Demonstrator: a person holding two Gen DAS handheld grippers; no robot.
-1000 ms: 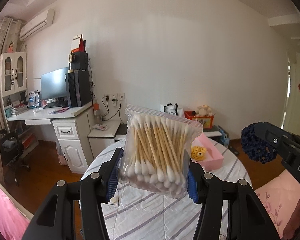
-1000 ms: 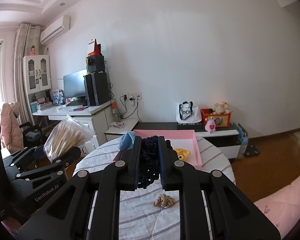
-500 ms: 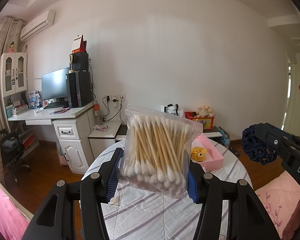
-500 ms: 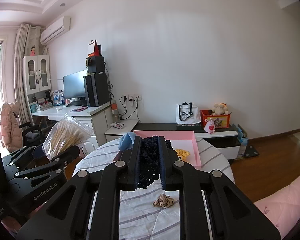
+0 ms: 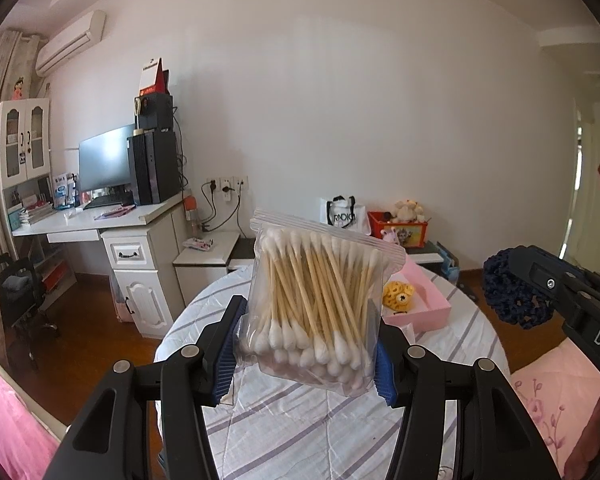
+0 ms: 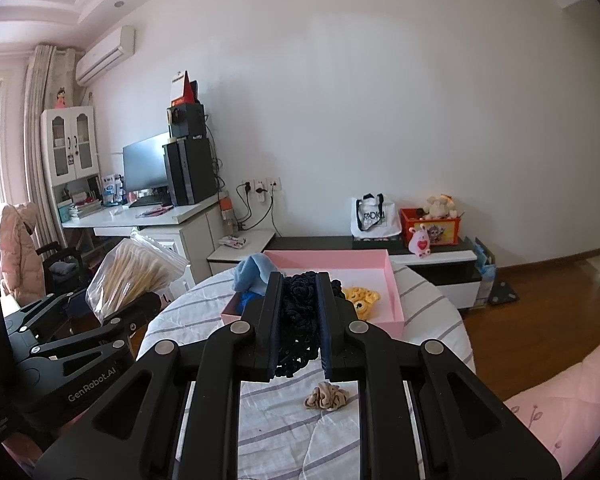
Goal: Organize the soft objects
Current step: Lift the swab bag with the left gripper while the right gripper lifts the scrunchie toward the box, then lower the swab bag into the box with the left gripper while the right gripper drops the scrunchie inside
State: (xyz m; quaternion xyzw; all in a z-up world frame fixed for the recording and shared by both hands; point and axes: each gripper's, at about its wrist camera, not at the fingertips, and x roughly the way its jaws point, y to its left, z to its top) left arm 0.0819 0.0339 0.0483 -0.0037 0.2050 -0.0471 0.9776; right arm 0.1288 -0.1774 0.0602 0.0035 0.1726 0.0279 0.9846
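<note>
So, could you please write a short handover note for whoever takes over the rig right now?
Left hand-held gripper: shut on the bag of cotton swabs, held up above the striped table.
Right hand-held gripper: shut on the dark blue scrunchie, also in the air, facing the pink tray.
Done: the yellow plush is in the tray; a blue cloth hangs over its near left corner.
Left: place both held items, presumably in the tray, then fetch the beige scrunchie lying on the table.
</note>
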